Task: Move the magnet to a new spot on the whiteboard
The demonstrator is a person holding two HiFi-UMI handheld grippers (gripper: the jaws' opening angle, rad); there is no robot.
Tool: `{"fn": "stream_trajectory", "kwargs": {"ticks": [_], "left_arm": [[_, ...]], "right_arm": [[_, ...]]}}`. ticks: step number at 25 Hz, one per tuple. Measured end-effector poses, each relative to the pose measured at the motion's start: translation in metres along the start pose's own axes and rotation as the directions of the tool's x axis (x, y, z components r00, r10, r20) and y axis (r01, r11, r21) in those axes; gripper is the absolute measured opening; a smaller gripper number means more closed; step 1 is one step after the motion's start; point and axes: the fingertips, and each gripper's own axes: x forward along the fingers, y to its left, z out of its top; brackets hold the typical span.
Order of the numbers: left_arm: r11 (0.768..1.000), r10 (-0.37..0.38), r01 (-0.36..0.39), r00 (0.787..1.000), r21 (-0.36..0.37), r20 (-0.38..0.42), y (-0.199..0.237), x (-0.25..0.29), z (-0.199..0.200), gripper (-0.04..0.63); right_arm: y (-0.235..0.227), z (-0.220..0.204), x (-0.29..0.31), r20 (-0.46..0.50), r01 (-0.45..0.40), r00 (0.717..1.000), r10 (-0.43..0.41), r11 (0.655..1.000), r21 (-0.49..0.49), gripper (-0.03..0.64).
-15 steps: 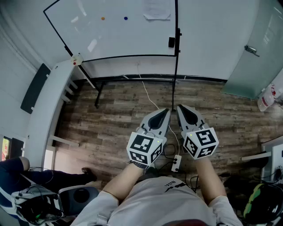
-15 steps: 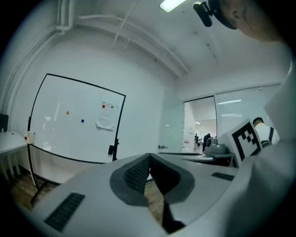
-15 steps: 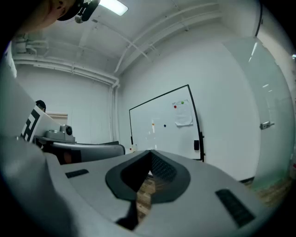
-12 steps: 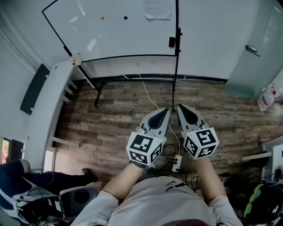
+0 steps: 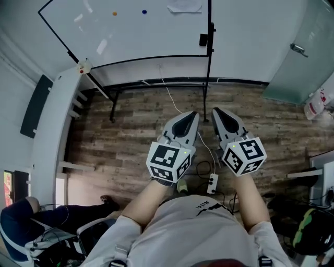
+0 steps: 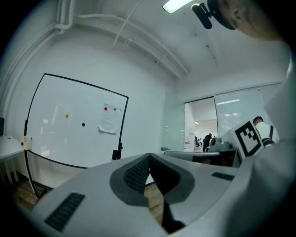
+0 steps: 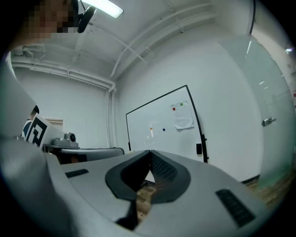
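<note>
orange magnet point(image 5: 115, 13), blue magnet point(image 5: 144, 11): round dots on whiteboard point(image 5: 156, 36), 11 o'clock; no axis readable. left gripper point(image 5: 193, 114), right gripper point(image 5: 215, 111): fingers closed, empty. whiteboard higher in head view than before.

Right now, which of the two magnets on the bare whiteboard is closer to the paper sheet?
The blue magnet; the orange magnet sits farther left of the paper sheet.

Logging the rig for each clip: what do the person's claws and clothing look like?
The left claw and right claw are matching light grey shells tapering to a point, with dark ribbed pads inside. Each carries a white cube with black square markers. The person wears a pale short-sleeved T-shirt with a small dark logo.
</note>
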Motion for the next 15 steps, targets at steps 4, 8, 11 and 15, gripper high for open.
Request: {"fn": "stream_trajectory", "kwargs": {"ticks": [4,8,11,15], "left_arm": [[1.000,0.017,-0.017,1.000,0.012,0.010,0.042,0.000,0.007,0.012],[1.000,0.016,-0.016,1.000,0.006,0.012,0.081,-0.004,0.012,0.012],[1.000,0.019,-0.019,1.000,0.013,0.020,0.106,-0.005,0.016,0.012],[1.000,0.026,-0.026,0.999,0.002,0.019,0.127,0.000,0.013,0.012]], "right_arm": [[-0.004,0.006,0.022,0.024,0.034,0.999,-0.034,0.999,0.008,0.014],[-0.001,0.003,0.053,0.023,0.055,0.998,-0.055,0.998,0.016,0.014],[0.006,0.004,0.075,0.031,0.058,0.998,-0.058,0.998,0.009,0.014],[0.011,0.002,0.098,0.032,0.052,0.998,-0.052,0.999,-0.006,0.014]]}}
